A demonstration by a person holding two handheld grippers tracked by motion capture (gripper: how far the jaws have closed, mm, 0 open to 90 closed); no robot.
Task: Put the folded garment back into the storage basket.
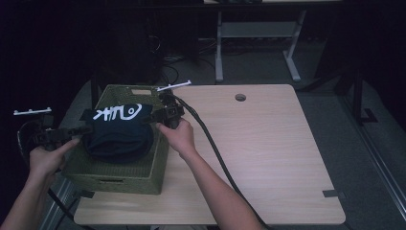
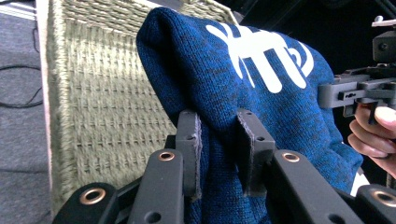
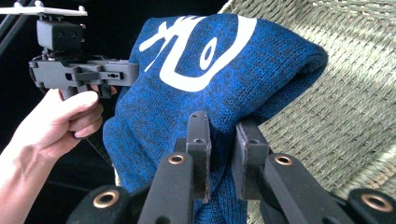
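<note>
Both the left gripper (image 2: 218, 154) and right gripper (image 3: 223, 156) pinch the blue knit sweater (image 1: 117, 132) above the woven basket (image 1: 143, 179); lowering and releasing remain.

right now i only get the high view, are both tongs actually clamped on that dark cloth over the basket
Observer: Yes. In the left gripper view the left tongs pinch a fold of the blue knit garment between their jaws.
Operator: and the right one
Observer: Same. The right tongs grip a fold of it too.
Operator: is it really black
Observer: No, up close it is blue speckled knit with a white printed logo.
Operator: what is under it
Observer: The green woven basket; its inner weave shows right behind the garment.
</note>
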